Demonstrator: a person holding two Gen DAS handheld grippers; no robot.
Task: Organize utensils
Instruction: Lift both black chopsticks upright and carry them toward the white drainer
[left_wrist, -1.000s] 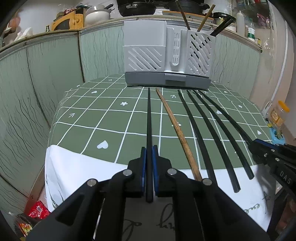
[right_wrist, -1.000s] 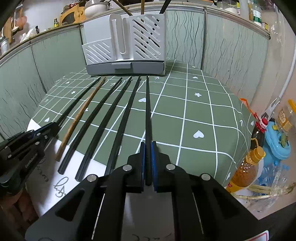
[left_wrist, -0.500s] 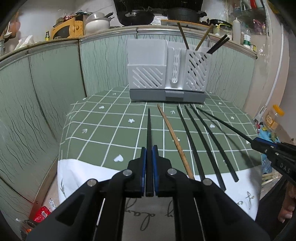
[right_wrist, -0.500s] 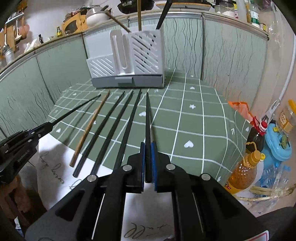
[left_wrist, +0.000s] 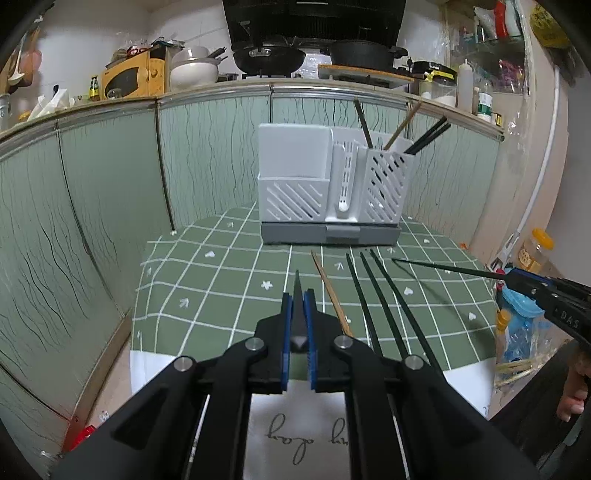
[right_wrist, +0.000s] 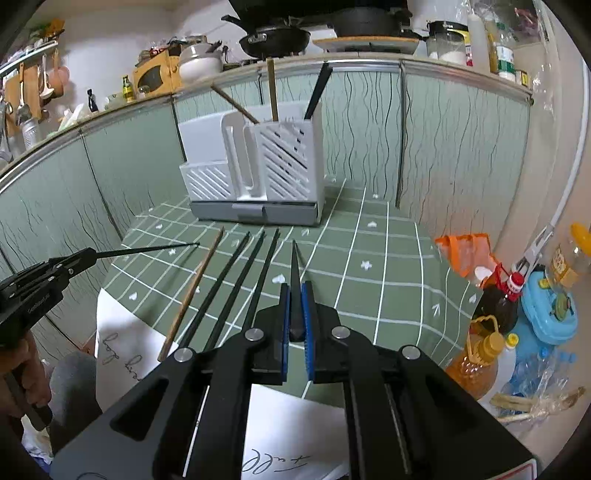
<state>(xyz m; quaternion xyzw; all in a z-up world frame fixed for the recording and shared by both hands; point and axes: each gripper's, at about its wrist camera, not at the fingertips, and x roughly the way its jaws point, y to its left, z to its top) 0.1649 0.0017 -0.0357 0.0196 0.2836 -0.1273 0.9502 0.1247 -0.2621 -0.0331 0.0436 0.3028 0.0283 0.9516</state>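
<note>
My left gripper (left_wrist: 297, 295) is shut on a black chopstick (left_wrist: 297, 284), held above the table and pointing at the white utensil holder (left_wrist: 328, 184). My right gripper (right_wrist: 294, 290) is shut on another black chopstick (right_wrist: 294, 266); that gripper also shows at the right of the left wrist view (left_wrist: 517, 278), its chopstick (left_wrist: 443, 268) in the air. The left gripper shows in the right wrist view (right_wrist: 86, 254). On the green checked tablecloth (left_wrist: 221, 288) lie a wooden chopstick (left_wrist: 330, 291) and three black chopsticks (left_wrist: 373, 295). The holder's right compartment (right_wrist: 288, 162) has several chopsticks standing in it.
Green panels (left_wrist: 110, 206) wall the table at the back and left. Bottles (right_wrist: 480, 354) and a blue toy (right_wrist: 550, 310) crowd the floor to the right. A white cloth (left_wrist: 303, 424) hangs over the table's near edge.
Both grippers have risen and pulled back from the table, each lifting its black chopstick off the cloth. The other chopsticks stay where they lay.
</note>
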